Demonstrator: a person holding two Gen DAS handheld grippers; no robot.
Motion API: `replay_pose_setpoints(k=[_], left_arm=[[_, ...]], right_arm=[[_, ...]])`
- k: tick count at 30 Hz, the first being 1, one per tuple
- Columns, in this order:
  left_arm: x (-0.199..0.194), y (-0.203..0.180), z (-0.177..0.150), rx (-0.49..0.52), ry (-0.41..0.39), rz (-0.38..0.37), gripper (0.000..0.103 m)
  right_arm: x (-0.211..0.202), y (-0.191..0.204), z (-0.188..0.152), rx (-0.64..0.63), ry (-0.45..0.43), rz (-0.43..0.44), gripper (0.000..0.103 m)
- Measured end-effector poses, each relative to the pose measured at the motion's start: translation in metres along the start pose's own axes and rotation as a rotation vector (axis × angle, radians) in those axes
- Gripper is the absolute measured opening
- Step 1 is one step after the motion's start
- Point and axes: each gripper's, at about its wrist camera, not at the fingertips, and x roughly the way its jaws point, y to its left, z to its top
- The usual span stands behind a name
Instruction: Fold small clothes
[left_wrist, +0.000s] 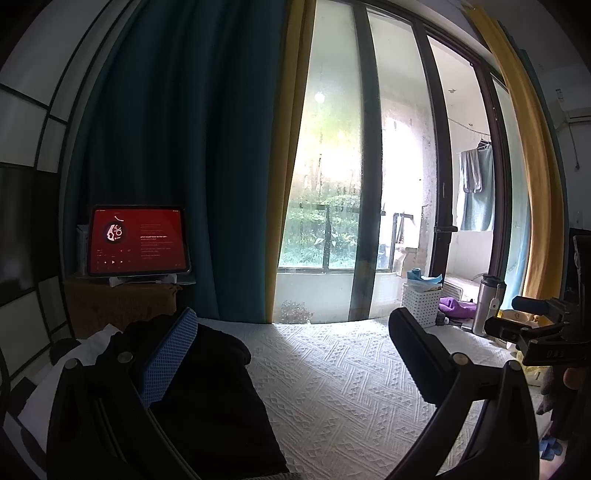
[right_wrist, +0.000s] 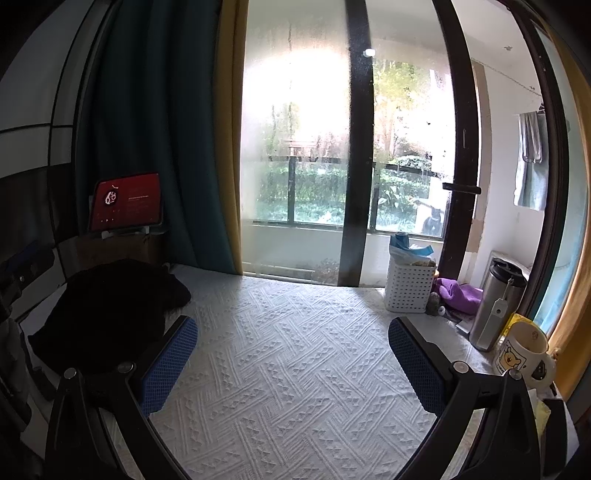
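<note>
Left of both wide-open, empty tongs, the crumpled black cloth garment (right_wrist: 107, 310) is lying on the white quilted bed (right_wrist: 295, 369), nearer the left tongs (left_wrist: 291, 354) than the right tongs (right_wrist: 291, 365).

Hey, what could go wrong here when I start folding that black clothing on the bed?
1. The mug and steel flask stand at the bedspread's right edge beside the open right gripper; a wide sweep may tip them.
2. The black clothing lies bunched by the open left gripper, so a grab might catch several layers.
</note>
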Motion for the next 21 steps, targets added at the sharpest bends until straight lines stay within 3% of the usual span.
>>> replay_pose_setpoints(k=[21], left_arm=[[0.0013, 0.0020, -0.0019, -0.007, 0.006, -0.016, 0.102]], right_arm=[[0.0076, 0.0006, -0.0019, -0.026, 0.026, 0.001, 0.103]])
